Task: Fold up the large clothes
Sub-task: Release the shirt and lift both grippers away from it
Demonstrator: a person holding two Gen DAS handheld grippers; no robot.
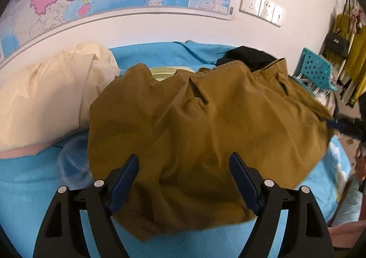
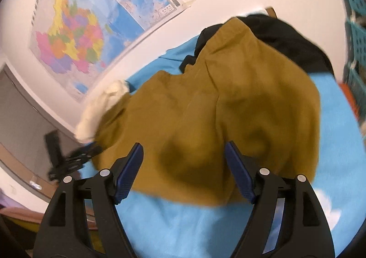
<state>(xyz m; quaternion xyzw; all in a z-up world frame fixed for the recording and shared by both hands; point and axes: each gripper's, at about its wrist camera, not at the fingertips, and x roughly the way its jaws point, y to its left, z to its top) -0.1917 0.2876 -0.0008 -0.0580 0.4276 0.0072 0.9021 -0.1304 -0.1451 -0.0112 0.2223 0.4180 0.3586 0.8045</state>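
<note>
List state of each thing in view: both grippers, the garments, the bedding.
Left gripper: open, nothing gripped, above the brown garment.
Right gripper: open, nothing gripped, above the same garment.
Brown garment: spread on the bed, wrinkled, not neatly folded.
Black garment: bunched, partly under the brown one.
Cream bedding: crumpled heap beside the brown garment.
Blue sheet: laid over the bed, mostly smooth.

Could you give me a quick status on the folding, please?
Left tool and right tool open, empty. Brown garment bunched on bed. Black clothing under its far edge.
</note>
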